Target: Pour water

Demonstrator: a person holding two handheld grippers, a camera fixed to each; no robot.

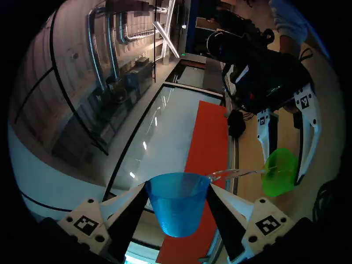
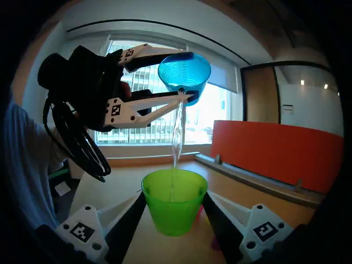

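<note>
A blue plastic cup (image 1: 178, 203) sits between the fingers of my left gripper (image 1: 177, 204), which is shut on it and tipped on its side. Water (image 1: 235, 173) streams from its rim into a green cup (image 1: 280, 171). In the right gripper view the green cup (image 2: 174, 201) stands upright, with my right gripper (image 2: 174, 207) shut on it. Above it hangs the tilted blue cup (image 2: 184, 75) in the left gripper (image 2: 176, 75), and a thin stream of water (image 2: 177, 132) falls into the green cup.
An orange partition (image 2: 281, 147) runs along the wooden desk (image 2: 246, 193) on the right. A large window (image 2: 145, 114) lies behind. Black cables (image 2: 83, 145) hang from the left gripper beside a person's sleeve (image 2: 26, 167).
</note>
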